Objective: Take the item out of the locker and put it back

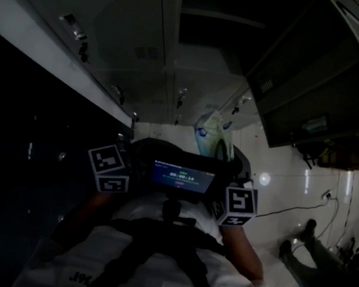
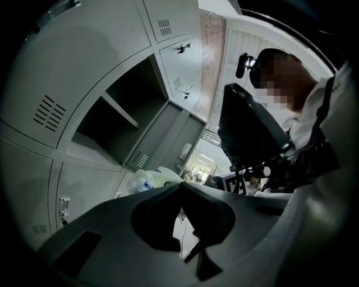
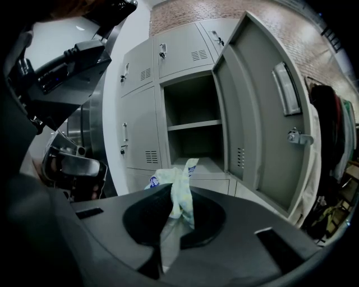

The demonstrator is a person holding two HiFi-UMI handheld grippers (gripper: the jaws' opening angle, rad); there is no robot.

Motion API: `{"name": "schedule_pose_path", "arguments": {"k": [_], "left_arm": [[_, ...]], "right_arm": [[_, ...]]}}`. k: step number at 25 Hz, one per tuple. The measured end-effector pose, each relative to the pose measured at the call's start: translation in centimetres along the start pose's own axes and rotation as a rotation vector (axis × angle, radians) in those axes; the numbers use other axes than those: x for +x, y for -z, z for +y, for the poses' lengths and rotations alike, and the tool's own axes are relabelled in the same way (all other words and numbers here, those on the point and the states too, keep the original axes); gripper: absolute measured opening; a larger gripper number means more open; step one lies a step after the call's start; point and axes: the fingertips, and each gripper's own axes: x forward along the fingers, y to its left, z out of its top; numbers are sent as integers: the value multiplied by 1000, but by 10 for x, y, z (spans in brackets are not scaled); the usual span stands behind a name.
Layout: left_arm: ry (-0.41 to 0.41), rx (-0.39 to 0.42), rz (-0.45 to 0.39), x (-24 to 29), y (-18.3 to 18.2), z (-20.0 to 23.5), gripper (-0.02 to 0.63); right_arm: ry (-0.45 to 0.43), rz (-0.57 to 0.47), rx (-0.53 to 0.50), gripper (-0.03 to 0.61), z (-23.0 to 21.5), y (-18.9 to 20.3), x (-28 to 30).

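– Greenish-white crumpled plastic bag (image 3: 182, 196): where is it?
– Pinched by the right hand-held gripper (image 3: 174, 186), in front of the open grey metal locker (image 3: 190, 101). The left hand-held gripper (image 2: 179, 188) is pressed together, empty.

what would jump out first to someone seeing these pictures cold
The pale green and white plastic bag stands out, pinched in the shut jaws of the right gripper and held up in front of the lockers. Just beyond it one grey locker stands open, its door swung wide to the right and both its shelves bare. The left gripper sits alongside with its jaws together on nothing.
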Motion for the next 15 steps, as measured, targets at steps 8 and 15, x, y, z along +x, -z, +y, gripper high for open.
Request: {"name": "schedule_pose_path", "arguments": {"k": [8,15], "left_arm": [[-3,-70,6,-5,10,3,-8],[-6,-68,4,-5,10,3,-8]], "right_arm": [[6,15,15,0,-2,10,-1],[4,13,13,0,-1,10,-1]]}}
